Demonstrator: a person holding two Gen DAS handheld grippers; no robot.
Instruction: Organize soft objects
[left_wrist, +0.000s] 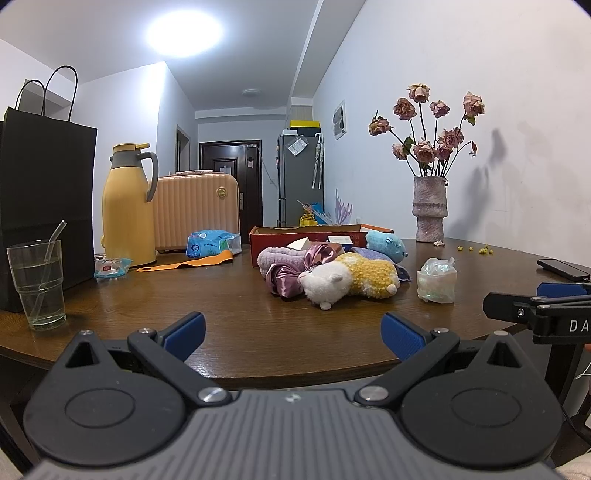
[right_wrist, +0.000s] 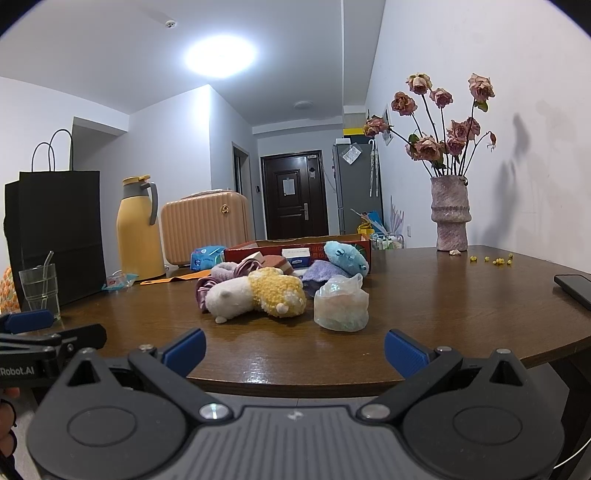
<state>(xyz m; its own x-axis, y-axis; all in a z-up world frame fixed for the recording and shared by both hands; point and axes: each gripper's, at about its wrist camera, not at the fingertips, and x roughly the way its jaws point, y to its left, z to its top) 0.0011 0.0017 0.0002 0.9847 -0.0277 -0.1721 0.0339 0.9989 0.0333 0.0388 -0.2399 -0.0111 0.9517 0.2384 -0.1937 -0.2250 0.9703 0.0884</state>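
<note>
A pile of soft things lies mid-table: a white and yellow plush sheep, a purple satin scrunchie, a lilac fuzzy headband, a blue plush and a lavender cloth. Behind them sits a shallow red cardboard box. A clear crumpled plastic wrap stands to the right of the sheep. My left gripper is open at the table's near edge, empty. My right gripper is open too, short of the pile.
On the wooden table: a drinking glass with a straw, a black paper bag, a yellow thermos, a beige small suitcase, a vase of dried roses and a dark phone.
</note>
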